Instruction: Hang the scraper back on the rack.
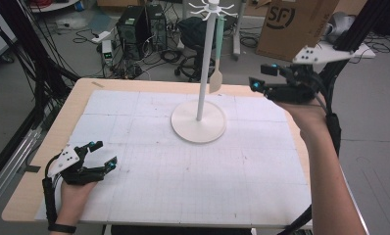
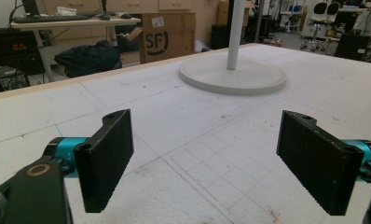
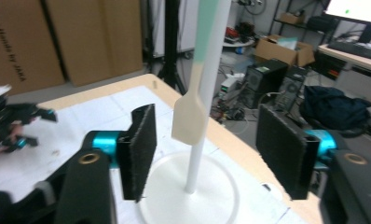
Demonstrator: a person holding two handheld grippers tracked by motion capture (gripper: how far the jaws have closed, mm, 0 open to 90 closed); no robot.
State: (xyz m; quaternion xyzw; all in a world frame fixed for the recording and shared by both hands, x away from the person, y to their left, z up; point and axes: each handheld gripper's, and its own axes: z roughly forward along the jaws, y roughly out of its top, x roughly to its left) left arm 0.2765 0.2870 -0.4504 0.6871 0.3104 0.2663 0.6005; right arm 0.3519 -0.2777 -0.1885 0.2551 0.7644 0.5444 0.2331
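The left gripper [image 1: 99, 155] has its fingers [image 2: 104, 158] spread wide with nothing between them; in the left gripper view bare white gridded board shows through the gap. In the high view this gripper sits low over the desk at about 8 o'clock, held by the left hand [image 1: 75, 188] with a dark strap along the wrist.

The right gripper [image 1: 261, 78] is held up in the air at about 2 o'clock of the high view, its fingers [image 3: 138, 149] also spread apart and gripping nothing. In the right gripper view the hanging spatula [image 3: 190, 116] and the white pole [image 3: 204, 102] show in the gap between the fingers but farther off, not touched by them. The right hand [image 1: 305, 112] and forearm rise from the lower right edge.

The spatula [image 1: 216, 73] has a pale green handle and a cream blade; it hangs blade-down from the top of the stand, just beside the pole at its right side in the high view. The stand's round white base [image 1: 199, 128] rests on the board near 12 o'clock of the desk [image 1: 46, 147], which has a wooden rim around the white board.

Beyond the desk lie a cardboard box [image 1: 296, 24], computer towers [image 1: 141, 29] and tangled cables on the floor.
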